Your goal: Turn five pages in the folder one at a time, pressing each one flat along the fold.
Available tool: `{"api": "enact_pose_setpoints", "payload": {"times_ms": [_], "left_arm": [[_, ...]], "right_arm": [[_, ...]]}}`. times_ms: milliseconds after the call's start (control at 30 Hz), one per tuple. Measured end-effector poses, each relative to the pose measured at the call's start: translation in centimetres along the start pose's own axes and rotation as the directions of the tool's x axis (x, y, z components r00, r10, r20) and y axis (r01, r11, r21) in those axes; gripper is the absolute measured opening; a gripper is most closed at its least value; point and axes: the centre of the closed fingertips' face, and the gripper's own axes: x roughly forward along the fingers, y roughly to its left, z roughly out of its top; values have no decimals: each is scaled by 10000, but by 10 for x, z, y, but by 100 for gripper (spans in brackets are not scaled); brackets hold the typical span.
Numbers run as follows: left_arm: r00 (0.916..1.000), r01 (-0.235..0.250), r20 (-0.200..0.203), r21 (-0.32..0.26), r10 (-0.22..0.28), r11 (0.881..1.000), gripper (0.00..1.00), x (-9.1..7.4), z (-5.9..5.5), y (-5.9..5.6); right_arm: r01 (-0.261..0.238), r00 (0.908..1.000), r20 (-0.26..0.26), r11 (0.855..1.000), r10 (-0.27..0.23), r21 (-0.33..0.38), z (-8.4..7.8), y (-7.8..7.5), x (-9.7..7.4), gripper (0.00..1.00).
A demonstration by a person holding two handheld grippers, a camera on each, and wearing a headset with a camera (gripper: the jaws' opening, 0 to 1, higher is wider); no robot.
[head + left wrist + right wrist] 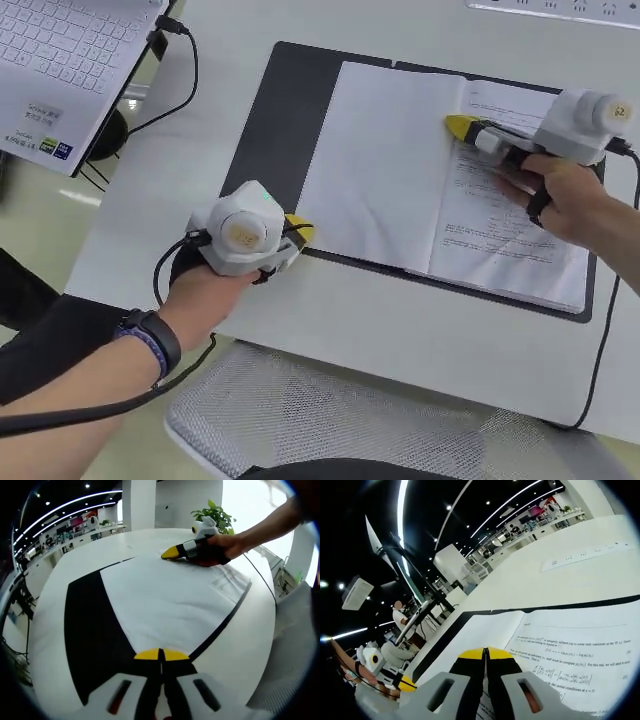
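Far-left corner of the white desk (230, 60): an open white laptop (60, 70), nothing near it.

Left gripper (297, 231) hovers at the near edge of the open black folder (290, 120), which lies skewed across the middle of the desk. Its yellow-tipped fingers (148, 654) are clenched tip to tip with nothing between them. We cannot tell whether they touch the cover.

On the folder's left half a blank white page (385, 160) lies flat. We read it as a turned sheet showing its back. How many of the five have gone over we cannot count from here; at least one, by our judgement.

Right gripper (462, 127) sits at the fold, towards the folder's far edge. Its fingers are likewise clenched on nothing. The tips appear to rest on the paper where the blank page meets the printed white page (500, 220).

We take this as the pressing stroke along the fold, near its far end. The run towards the near edge looks left to do.
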Motion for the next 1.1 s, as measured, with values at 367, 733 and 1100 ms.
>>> {"api": "enact_pose_setpoints", "payload": {"times_ms": [367,733,1100], "left_arm": [[10000,62,59,-154,-61,9999,0,0,-1,1],[9999,68,82,-226,-66,9997,0,0,0,0],[9999,108,75,-210,-106,9997,0,0,0,0]], "right_arm": [[828,9913,969,9941,-894,698,24,-26,11,0],[1120,9852,1188,9887,-1236,1001,39,-45,21,0],[1136,9842,1230,9870,-1275,1141,40,-48,23,0]]}}
